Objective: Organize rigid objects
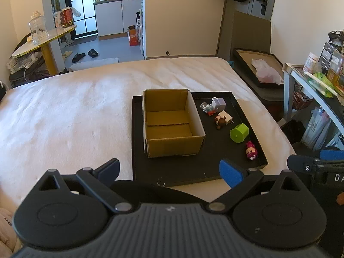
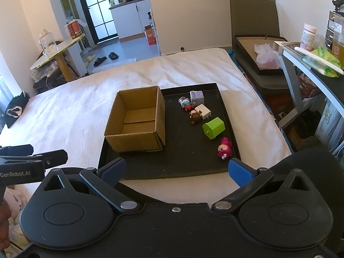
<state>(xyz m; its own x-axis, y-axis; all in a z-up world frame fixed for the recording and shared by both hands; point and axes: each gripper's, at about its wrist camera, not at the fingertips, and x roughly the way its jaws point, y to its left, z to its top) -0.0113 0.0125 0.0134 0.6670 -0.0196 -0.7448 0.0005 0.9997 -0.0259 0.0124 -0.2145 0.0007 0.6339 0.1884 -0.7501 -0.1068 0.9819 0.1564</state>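
From the left wrist, the left gripper (image 1: 169, 172) hangs released, holding nothing; the cardboard box (image 1: 172, 122) on the black tray (image 1: 193, 172) is bare inside, toys (image 1: 223, 118) lying beside it. Over the right wrist, the right gripper (image 2: 176, 171) gapes wide too, pink figure (image 2: 224, 148) nearest. Nothing sorted yet, I'd judge.

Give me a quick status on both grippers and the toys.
Left gripper open, right gripper open, both empty. Six small items on black tray, cardboard box empty. Nothing in the way.
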